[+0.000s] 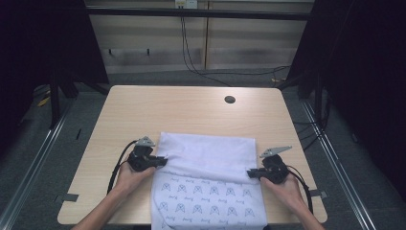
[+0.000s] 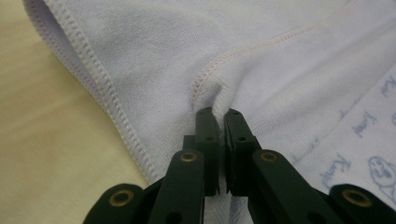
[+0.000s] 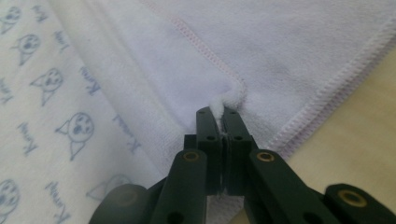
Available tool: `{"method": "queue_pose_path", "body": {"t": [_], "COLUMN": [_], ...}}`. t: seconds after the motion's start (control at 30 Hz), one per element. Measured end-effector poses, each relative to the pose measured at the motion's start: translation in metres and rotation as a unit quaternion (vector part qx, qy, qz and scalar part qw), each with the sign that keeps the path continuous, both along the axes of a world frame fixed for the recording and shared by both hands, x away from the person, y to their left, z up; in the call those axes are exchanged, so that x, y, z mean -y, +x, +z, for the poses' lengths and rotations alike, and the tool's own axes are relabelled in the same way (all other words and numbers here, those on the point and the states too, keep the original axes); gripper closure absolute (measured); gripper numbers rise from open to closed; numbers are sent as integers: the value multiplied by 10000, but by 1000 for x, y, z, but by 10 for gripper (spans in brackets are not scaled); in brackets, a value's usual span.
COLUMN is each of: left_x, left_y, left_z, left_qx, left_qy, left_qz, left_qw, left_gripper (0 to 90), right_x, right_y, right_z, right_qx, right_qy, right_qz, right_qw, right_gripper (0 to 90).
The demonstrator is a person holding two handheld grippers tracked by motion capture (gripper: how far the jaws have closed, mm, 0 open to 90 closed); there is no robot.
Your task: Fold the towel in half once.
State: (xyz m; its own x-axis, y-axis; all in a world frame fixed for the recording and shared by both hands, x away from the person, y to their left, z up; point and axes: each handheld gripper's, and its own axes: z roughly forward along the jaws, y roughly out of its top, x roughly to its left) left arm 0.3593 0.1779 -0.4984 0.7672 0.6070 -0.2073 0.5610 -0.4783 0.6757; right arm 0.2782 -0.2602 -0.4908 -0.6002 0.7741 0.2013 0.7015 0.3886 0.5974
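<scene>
White terry cloth, a towel (image 1: 206, 177), lies on the near half of the wooden table (image 1: 191, 110), and its near end hangs over the near edge. The far part is folded back, plain side up; the near part shows a pale blue print of small faces and script. A stitched hem runs along each side edge.

Your left gripper (image 1: 160, 162) sits at the towel's left edge, just near of the far left corner. In the left gripper view, the left gripper (image 2: 218, 113) has its jaws pressed together on a small pinch of the cloth, right where the folded layer's pink-stitched hem bends. The fabric puckers up between the tips. The stitched outer hem passes to the left of the jaws, with bare table beyond it.

Your right gripper (image 1: 252, 173) sits at the towel's right edge, about level with the left one. In the right gripper view, the right gripper (image 3: 217, 113) is likewise clamped on a tuft of cloth at the corner of the folded layer's hem. The printed side lies to the left of the jaws in that view, the outer hem and table to the right.

Both hands rest low on the table, one at each side of the towel. A dark round hole (image 1: 230, 99) lies in the far right part of the table, well apart from the towel.
</scene>
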Motion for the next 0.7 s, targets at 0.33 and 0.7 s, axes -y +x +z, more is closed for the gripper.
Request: {"method": "queue_pose_path", "body": {"t": [0.33,0.7], "left_x": [8,12], "left_y": [57,99], "left_z": [-1,-3], "left_qx": [229,358], "left_qy": [161,238], "left_qz": [545,824], "left_qw": [9981,9957], "left_gripper": [861,859], "right_x": [-4,-5], "right_y": [72,133], "right_z": [-3,-5], "right_qx": [5,19], "right_qy": [-4,47], "right_qz": [-403,-792], "right_qw": [9992,9968], "right_gripper": [883,883]}}
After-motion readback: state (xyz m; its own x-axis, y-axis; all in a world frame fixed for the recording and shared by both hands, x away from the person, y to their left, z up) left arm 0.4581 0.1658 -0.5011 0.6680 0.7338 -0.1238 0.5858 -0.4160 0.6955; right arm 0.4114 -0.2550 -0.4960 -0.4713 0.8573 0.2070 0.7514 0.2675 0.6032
